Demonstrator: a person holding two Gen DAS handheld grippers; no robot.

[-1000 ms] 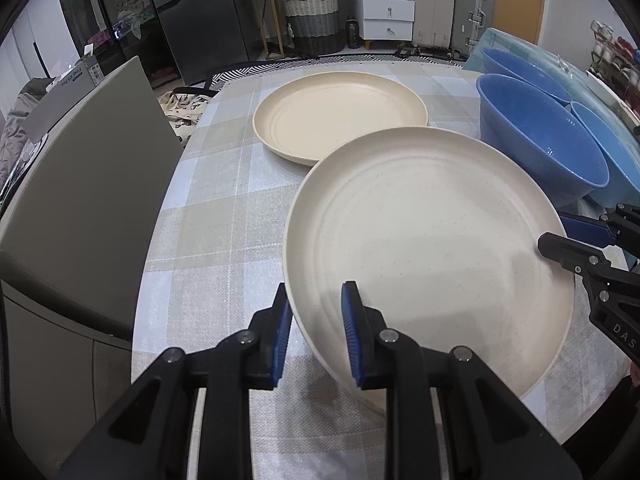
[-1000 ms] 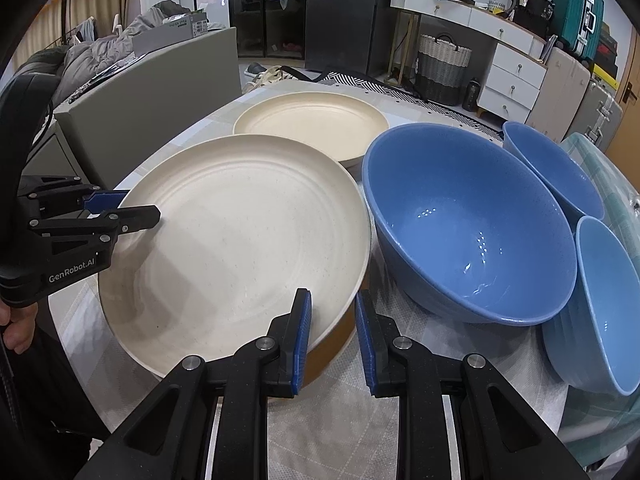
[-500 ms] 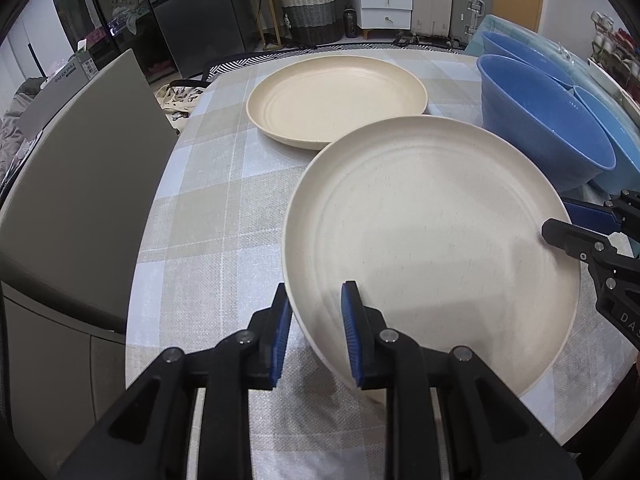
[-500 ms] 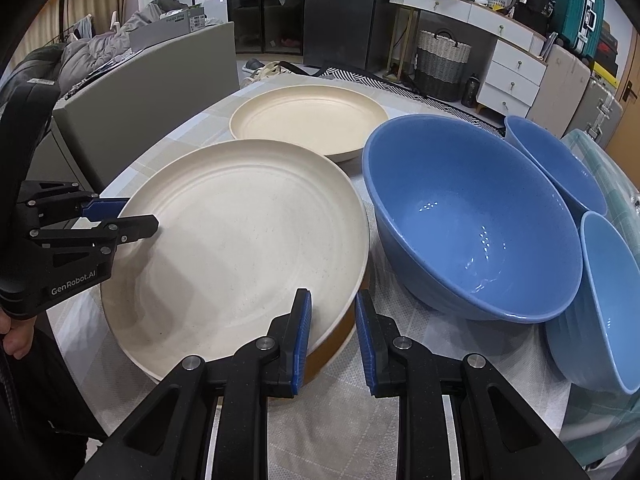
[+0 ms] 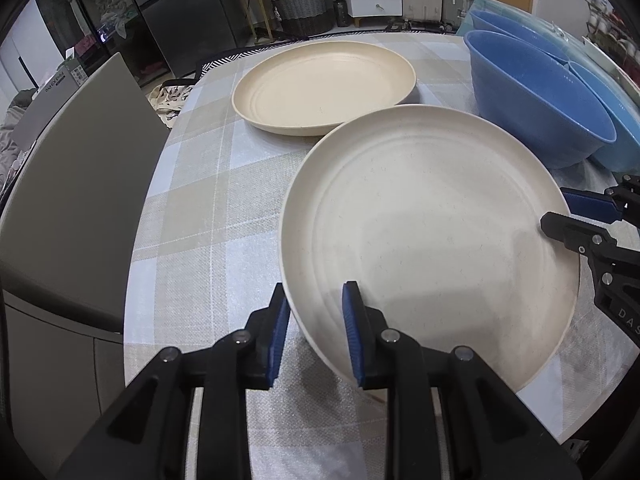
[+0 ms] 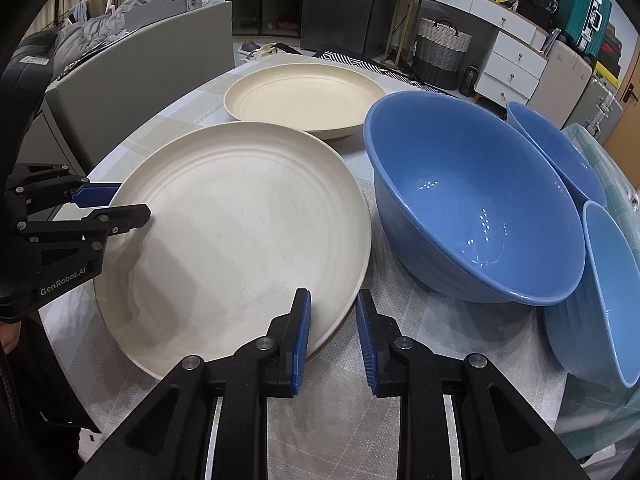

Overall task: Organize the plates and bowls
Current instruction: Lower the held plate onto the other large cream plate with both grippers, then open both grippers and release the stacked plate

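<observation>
- Left wrist view: we hold the near plate (image 5: 432, 236) by its rim with our left gripper (image 5: 316, 328), because a big flat plate is easy to pinch at the edge
- The two blue pads sit close together, one on top of the rim and one under it, so this gripper is pinching the plate
- Our right gripper (image 5: 560, 216) pinches the far side of the same plate, so two grips keep it from tipping
- The plate looks a bit lifted off the checked tablecloth (image 5: 208, 208), and the other plate (image 5: 324, 88) lies just behind it, so we think it may go on top of that one
- Right wrist view: our right gripper (image 6: 332, 336) has its pads nearly closed on the near plate's (image 6: 236, 236) rim, one pad above and one below
- Our left gripper (image 6: 116, 204) bites the rim across from us
- The big blue bowl (image 6: 472, 200) sits just beside the plate, and two more blue bowls (image 6: 560, 148) lean behind it, waiting to be sorted
</observation>
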